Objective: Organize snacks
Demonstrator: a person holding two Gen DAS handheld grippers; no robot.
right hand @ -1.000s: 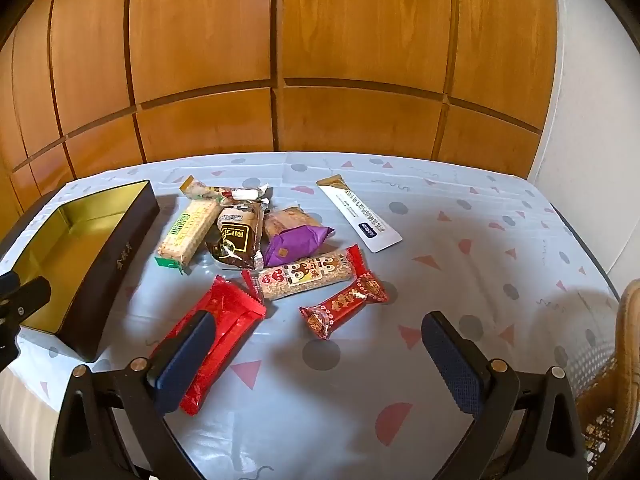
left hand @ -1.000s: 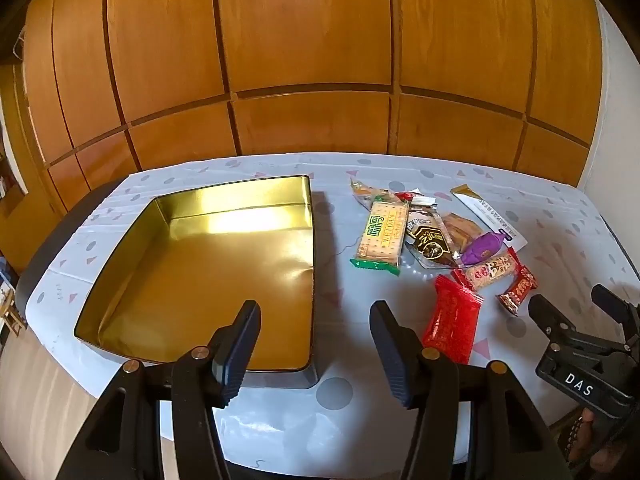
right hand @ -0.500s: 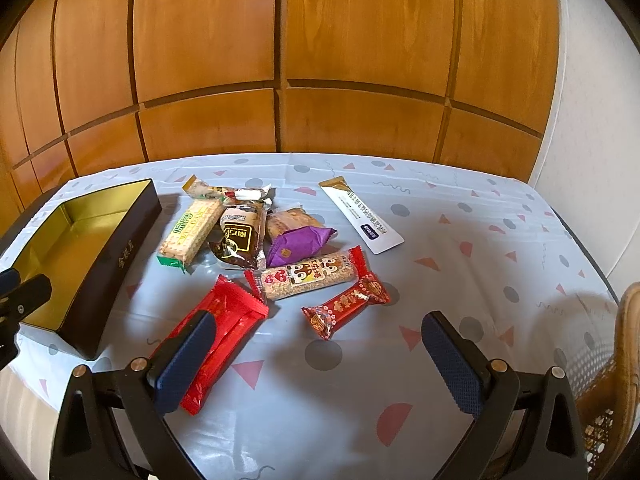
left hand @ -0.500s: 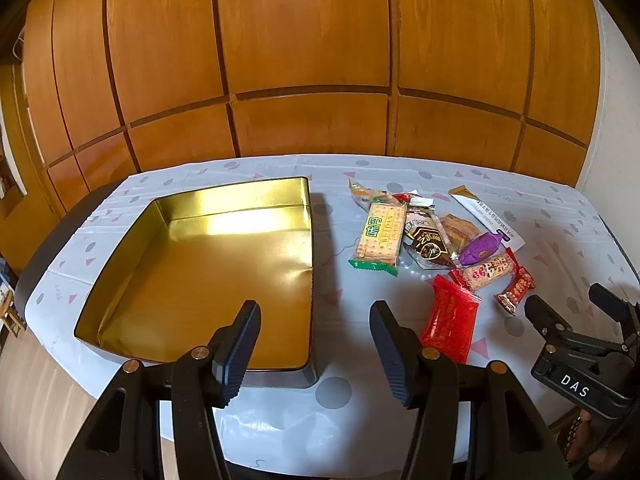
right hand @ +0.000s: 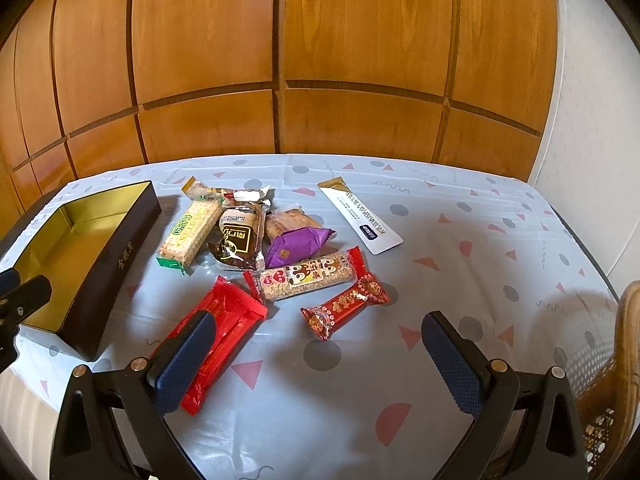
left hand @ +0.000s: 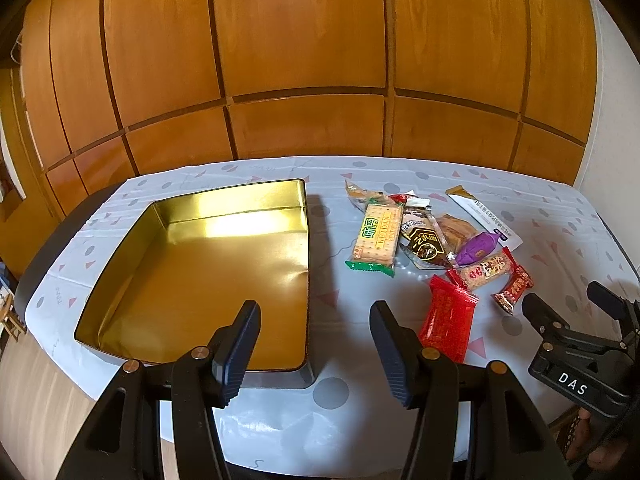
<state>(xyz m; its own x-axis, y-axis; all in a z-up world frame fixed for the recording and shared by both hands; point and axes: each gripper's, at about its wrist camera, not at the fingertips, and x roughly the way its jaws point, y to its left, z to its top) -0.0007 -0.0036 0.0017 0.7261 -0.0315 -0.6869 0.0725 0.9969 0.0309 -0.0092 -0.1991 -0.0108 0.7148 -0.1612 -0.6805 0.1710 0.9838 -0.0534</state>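
An open tin box (left hand: 224, 208) with a gold inside and dark outer wall (right hand: 116, 252) lies on the left of the table. Several wrapped snacks lie in a loose pile to its right: a cracker pack (right hand: 190, 234), a dark brown pack (right hand: 238, 240), a purple pack (right hand: 298, 244), a cereal bar (right hand: 308, 276), a small red candy (right hand: 344, 306) and a red packet (right hand: 228, 320). My left gripper (left hand: 316, 350) is open and empty over the box's near right corner. My right gripper (right hand: 320, 364) is open wide and empty, just short of the snacks.
A long white sachet (right hand: 360, 216) lies behind the pile. The table wears a pale patterned cloth (right hand: 460, 280). A wooden panelled wall (right hand: 280, 60) stands behind. A wicker chair (right hand: 624, 360) is at the right edge. The right gripper shows in the left wrist view (left hand: 580, 308).
Both grippers have drifted very slightly; the scene sits a touch lower in both views. Nothing was taken hold of or moved.
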